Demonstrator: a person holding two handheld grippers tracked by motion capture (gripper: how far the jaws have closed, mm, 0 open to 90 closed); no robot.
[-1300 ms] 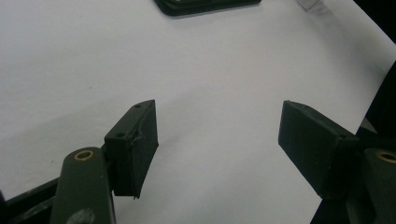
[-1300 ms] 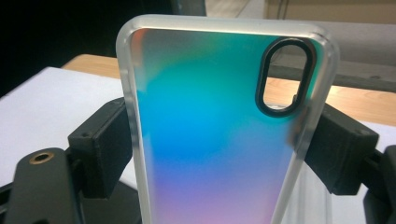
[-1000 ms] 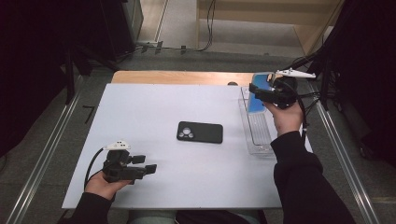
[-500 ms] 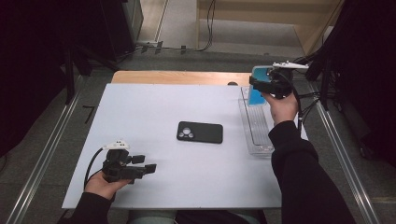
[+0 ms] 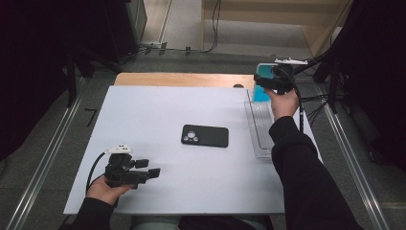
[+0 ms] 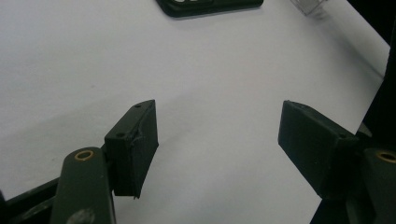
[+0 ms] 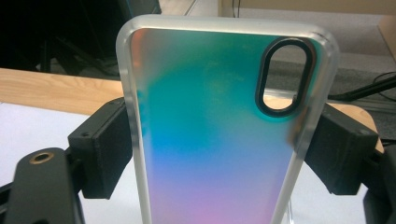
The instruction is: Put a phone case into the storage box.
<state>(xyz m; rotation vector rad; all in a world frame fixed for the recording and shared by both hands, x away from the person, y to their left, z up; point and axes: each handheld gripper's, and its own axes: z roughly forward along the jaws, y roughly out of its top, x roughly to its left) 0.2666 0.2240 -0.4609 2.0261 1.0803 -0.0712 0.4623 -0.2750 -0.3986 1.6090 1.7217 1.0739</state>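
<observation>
Right gripper (image 5: 268, 81) is carrying the iridescent phone case (image 7: 219, 135), pinched between its jaws, farther toward twelve o'clock than before; left gripper (image 5: 148, 171) is idling, jaws spread.

The left gripper (image 5: 154, 171) rests low at the near left, held in the left hand (image 5: 107, 188), with its jaws wide apart and nothing between them. The right arm (image 5: 301, 167) stretches far forward at the right. The right gripper (image 5: 261, 82) is raised, its jaws closed on a case (image 7: 215, 126).
</observation>
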